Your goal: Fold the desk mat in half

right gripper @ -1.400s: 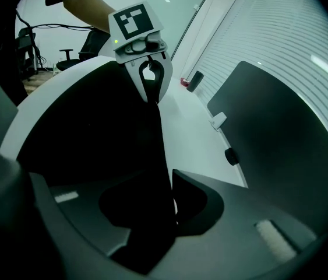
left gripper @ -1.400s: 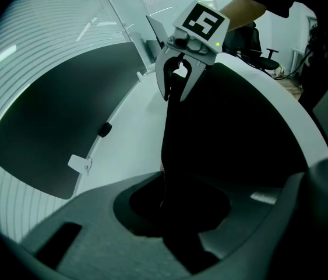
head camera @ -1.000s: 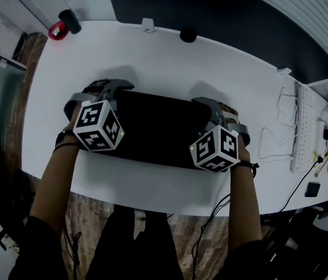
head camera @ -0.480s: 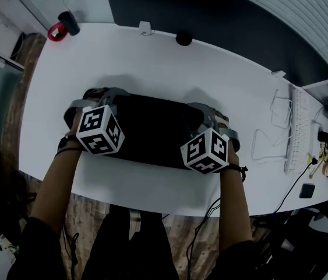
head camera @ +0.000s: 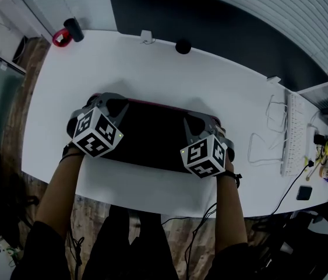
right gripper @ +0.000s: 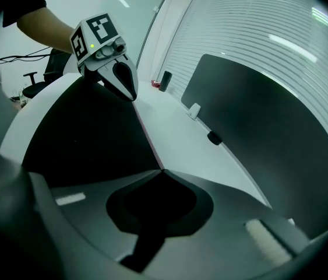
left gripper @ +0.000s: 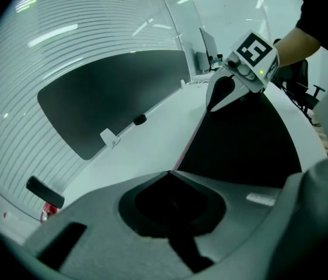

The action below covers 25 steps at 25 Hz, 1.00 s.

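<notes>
Left tool (left gripper: 168, 172) and right tool (right gripper: 162, 170), jaws just closing, each pinch the far edge of the black desk mat (head camera: 152, 134) on the table (head camera: 169, 69), likely to fold it nearward.

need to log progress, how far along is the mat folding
Done: the left gripper and right gripper sit at the far edge of the black rectangular desk mat, one near each end. In hand: their jaws have just been closing and appear pinched on that red-lined edge. Left: the fold itself; the mat looks flat on the white table, its far edge not yet carried to the near edge.
</notes>
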Motion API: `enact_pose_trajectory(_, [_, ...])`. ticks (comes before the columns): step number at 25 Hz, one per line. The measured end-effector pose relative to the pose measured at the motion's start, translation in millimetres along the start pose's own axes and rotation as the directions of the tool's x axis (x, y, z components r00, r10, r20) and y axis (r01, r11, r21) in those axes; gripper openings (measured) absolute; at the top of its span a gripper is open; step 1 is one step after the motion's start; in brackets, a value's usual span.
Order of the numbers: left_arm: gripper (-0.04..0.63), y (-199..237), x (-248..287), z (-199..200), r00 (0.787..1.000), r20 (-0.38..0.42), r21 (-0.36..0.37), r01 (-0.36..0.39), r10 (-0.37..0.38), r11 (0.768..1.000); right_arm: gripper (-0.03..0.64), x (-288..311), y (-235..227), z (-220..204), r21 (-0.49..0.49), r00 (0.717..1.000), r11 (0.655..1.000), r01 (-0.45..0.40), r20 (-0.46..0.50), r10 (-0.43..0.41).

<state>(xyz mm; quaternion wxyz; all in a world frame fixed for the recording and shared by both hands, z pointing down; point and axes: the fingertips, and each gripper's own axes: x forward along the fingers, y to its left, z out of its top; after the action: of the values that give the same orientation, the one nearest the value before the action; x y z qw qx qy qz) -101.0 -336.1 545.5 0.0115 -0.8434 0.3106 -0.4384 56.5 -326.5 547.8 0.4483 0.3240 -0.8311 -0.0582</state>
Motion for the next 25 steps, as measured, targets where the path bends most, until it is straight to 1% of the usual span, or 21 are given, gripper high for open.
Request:
enact_pose_trajectory(3, [-0.008, -0.5, -6.8, 3.1, 1.0, 0.012, -0.037, 0.001, -0.001, 0.999, 0.009, -11.1, -9.0, -0.2, 0.05, 1.0, 0.998, 0.025, 0.015, -0.026])
enact_pose_trajectory(5, [-0.008, -1.0, -9.9, 4.9, 1.0, 0.018, -0.047, -0.002, 0.002, 0.999, 0.011, -17.5, -12.9, -1.4, 0.059, 0.999, 0.997, 0.04, 0.014, -0.041])
enact_pose_trajectory(7, [-0.008, 0.0, -13.0, 7.3, 0.999, 0.031, -0.072, -0.005, 0.007, 0.997, 0.011, -23.9, -16.9, -1.9, 0.075, 0.998, 0.996, 0.056, 0.016, -0.057])
enact_pose_trajectory(10, [-0.008, 7.2, -20.9, 12.5, 0.997, 0.067, -0.139, -0.03, 0.04, 0.99, 0.009, -35.0, -25.5, 1.7, 0.155, 0.995, 0.984, 0.084, 0.044, -0.092])
enact_pose_trajectory(12, [-0.008, 12.1, -28.8, 17.3, 0.994, 0.089, -0.194, -0.049, 0.067, 0.98, 0.009, -42.7, -31.0, 4.6, 0.209, 0.991, 0.973, 0.101, 0.063, -0.117])
enact_pose_trajectory(14, [-0.008, 14.1, -36.7, 21.7, 0.99, 0.108, -0.235, -0.062, 0.089, 0.97, 0.009, -49.9, -34.8, 6.7, 0.254, 0.988, 0.961, 0.112, 0.076, -0.135])
enact_pose_trajectory(17, [-0.008, 16.4, -46.8, 27.6, 0.984, 0.133, -0.284, -0.08, 0.121, 0.956, 0.008, -63.2, -37.6, 11.9, 0.33, 0.982, 0.937, 0.115, 0.102, -0.156])
enact_pose_trajectory(21, [-0.008, 19.0, -61.7, 39.9, 0.967, 0.192, -0.363, -0.087, 0.166, 0.928, 0.008, -83.3, -41.7, 18.2, 0.435, 0.969, 0.892, 0.122, 0.143, -0.203])
enact_pose_trajectory(23, [-0.006, 17.9, -70.0, 46.7, 0.955, 0.225, -0.382, -0.095, 0.193, 0.919, 0.008, -93.8, -43.1, 19.8, 0.48, 0.958, 0.867, 0.13, 0.164, -0.234])
enact_pose_trajectory(25, [-0.006, 13.3, -77.9, 52.5, 0.944, 0.25, -0.381, -0.106, 0.213, 0.918, 0.008, -103.9, -41.9, 20.9, 0.522, 0.946, 0.842, 0.137, 0.183, -0.266])
